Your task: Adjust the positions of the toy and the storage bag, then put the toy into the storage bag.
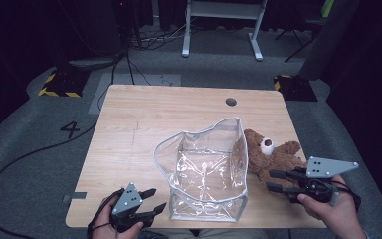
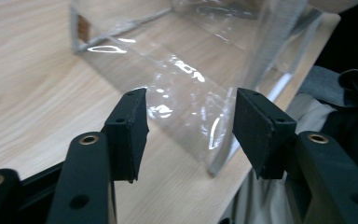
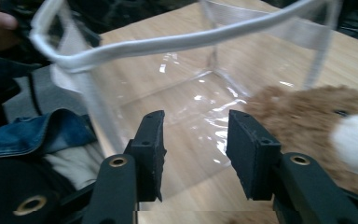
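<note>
A clear plastic bag (image 1: 204, 169) with white trim stands open on the wooden table (image 1: 144, 114), near its front edge. A brown teddy bear (image 1: 274, 155) lies against the bag's right side. My left gripper (image 1: 159, 198) sits at the front left, jaws open and pointing at the bag's lower left corner, nothing between them. In the left gripper view the bag's wall (image 2: 182, 70) is just beyond the left gripper (image 2: 191, 107). My right gripper (image 1: 268, 179) is open by the bear's lower body. In the right gripper view the right gripper (image 3: 196, 126) faces the bag (image 3: 168, 44), with the bear (image 3: 307, 116) to its right.
A round cable hole (image 1: 231, 101) sits in the table's far right part. Beyond the table are a white desk frame (image 1: 224, 30), floor cables (image 1: 40, 149) and yellow-black marked bases (image 1: 59, 82). The person's lap lies just past the near table edge (image 2: 279, 98).
</note>
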